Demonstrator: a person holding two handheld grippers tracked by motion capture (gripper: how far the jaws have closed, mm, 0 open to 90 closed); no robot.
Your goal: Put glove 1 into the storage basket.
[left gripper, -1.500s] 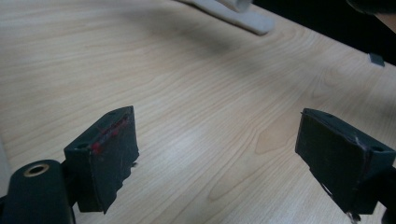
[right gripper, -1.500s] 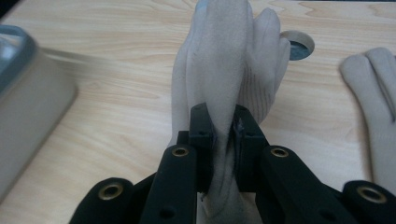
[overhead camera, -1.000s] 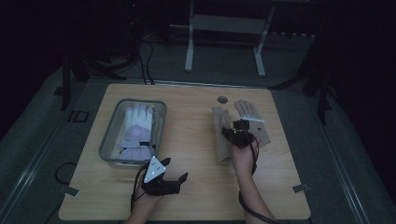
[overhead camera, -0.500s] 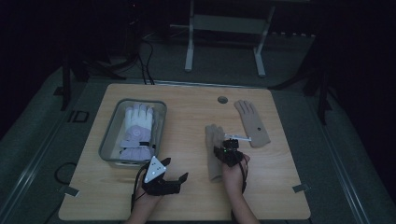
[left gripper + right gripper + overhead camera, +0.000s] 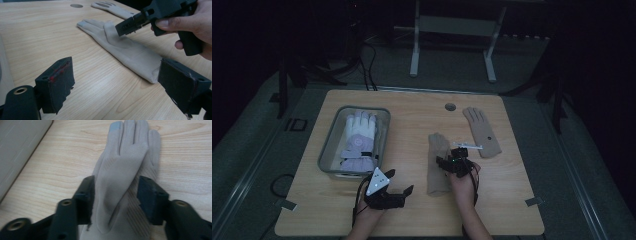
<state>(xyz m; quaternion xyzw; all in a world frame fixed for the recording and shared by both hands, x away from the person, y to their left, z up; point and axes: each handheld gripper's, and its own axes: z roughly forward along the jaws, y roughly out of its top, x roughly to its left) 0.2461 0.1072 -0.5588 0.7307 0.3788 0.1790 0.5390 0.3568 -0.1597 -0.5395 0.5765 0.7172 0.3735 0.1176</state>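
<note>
We have just been opening our right gripper (image 5: 113, 195) over the beige glove (image 5: 125, 177), which lies flat between its jaws, unpinched. Our left gripper (image 5: 115, 85) waits beside it, jaws apart and empty.

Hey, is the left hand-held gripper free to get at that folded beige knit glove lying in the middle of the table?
Probably yes. The left hand-held gripper stands open, with bare wooden table up to the folded beige knit glove. The right hand-held gripper straddles its far part, leaving the cuff end free.
</note>
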